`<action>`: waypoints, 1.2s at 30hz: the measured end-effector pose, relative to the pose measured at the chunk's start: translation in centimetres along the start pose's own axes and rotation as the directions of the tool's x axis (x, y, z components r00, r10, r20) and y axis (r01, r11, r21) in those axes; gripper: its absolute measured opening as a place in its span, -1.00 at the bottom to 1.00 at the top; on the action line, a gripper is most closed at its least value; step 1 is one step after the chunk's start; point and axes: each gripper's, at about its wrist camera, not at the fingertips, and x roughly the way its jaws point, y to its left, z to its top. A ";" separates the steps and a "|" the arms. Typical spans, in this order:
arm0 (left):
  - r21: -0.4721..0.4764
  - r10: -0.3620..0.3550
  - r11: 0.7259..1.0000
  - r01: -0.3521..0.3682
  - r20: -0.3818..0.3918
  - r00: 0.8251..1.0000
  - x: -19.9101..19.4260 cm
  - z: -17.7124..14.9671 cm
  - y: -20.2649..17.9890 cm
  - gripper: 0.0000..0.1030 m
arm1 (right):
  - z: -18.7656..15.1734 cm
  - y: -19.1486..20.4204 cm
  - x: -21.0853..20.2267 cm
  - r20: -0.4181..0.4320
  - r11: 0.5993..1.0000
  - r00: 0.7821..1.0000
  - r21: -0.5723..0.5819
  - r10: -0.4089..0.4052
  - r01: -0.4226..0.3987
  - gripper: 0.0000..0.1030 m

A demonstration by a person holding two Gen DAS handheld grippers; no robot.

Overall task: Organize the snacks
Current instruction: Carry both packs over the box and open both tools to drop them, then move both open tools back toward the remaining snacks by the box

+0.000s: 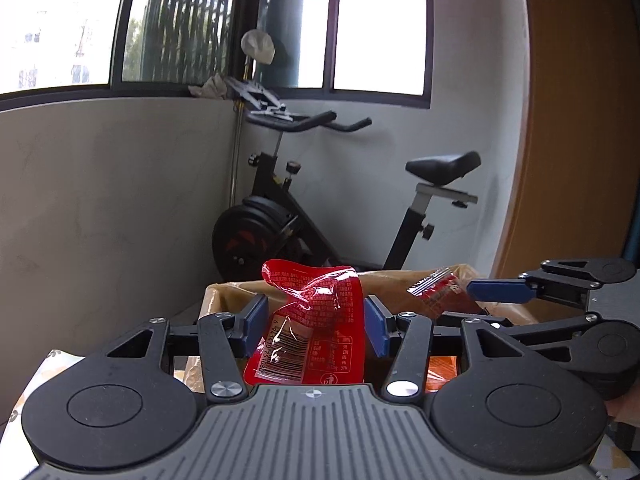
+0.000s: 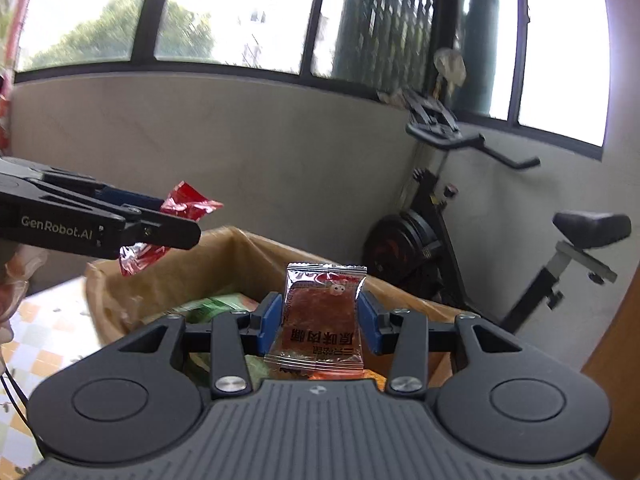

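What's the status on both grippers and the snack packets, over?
Left gripper shut on crumpled red foil packet. Right gripper shut on clear-wrapped brown snack packet. Both above open cardboard box. Nothing in the way.

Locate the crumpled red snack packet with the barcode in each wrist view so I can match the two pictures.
Left wrist view: the red barcode packet stands bottom centre, clamped in the left gripper.
Right wrist view: the same packet shows at middle left, crumpled, sticking out past the left gripper's fingers.
Shared landmark: the exercise bike by the window wall, beyond the cardboard box.
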 end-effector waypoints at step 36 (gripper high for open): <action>-0.062 0.086 0.994 -0.085 0.013 0.996 -11.1 -6.2 1.8 0.92 | -6.2 1.7 -10.4 0.113 0.958 0.994 0.287 -0.010 -0.023 1.00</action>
